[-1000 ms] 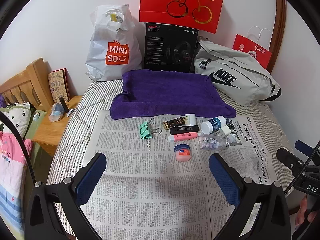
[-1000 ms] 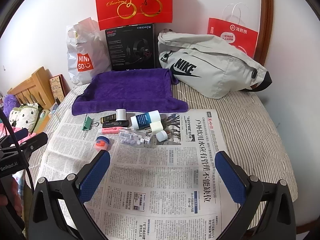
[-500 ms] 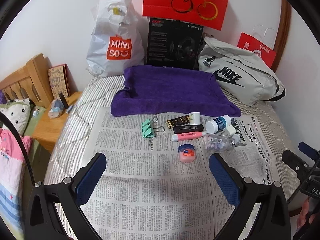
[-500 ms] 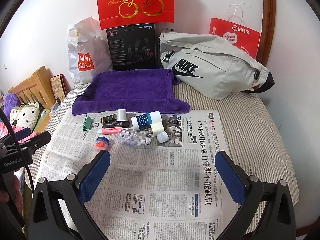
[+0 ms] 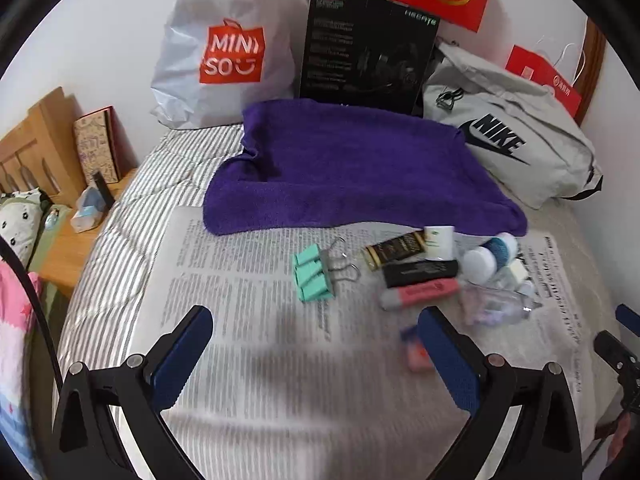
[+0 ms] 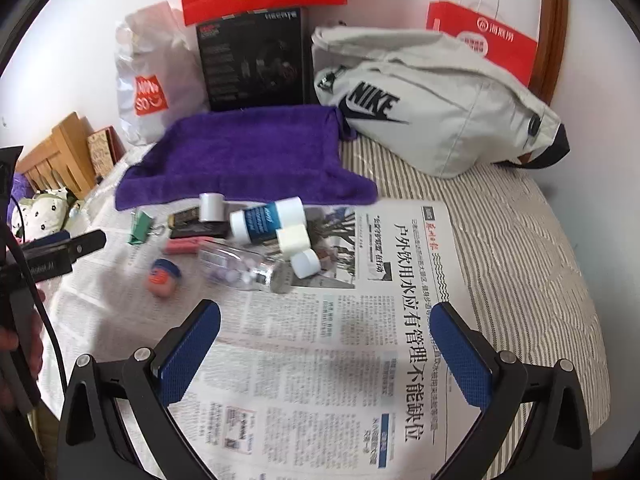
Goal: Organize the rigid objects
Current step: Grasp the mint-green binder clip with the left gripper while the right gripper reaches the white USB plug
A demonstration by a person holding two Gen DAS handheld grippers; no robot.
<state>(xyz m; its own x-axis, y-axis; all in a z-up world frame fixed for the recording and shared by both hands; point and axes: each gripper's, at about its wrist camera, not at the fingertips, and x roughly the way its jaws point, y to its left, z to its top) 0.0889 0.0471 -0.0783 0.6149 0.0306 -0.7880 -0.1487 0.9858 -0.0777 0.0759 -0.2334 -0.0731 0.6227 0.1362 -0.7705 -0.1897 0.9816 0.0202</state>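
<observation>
Both tools are hanging empty over the newspaper [image 6: 360, 360], jaws spread wide, nothing between the pads. The left gripper [image 5: 316, 352] is sitting low over the paper. The mint clips [image 5: 314, 276] are lying just ahead of its gap, and the small jar [image 5: 416, 350] is half hidden behind its right finger. The right gripper [image 6: 326, 344] is facing bare print, with the clear bottle [image 6: 244, 270] lying on its side ahead and slightly left of its gap.

The rest of the pile is lying further ahead of both tools, tightly packed: a blue bottle [image 6: 268, 220], a pink marker [image 5: 420, 292], a black stick [image 5: 420, 272], some white caps. Beyond them lies the purple towel [image 5: 348, 168], probably the place to lay things out, though that is a guess.

Judging by its position, the left tool is going for the jar or the clips. To do it well, it should be centring one loose outlying item between the pads before closing, coming straight down so neither finger is nudging a neighbour. The bottles are likely to roll, so the pads should be closing across the body, not on the ends.
</observation>
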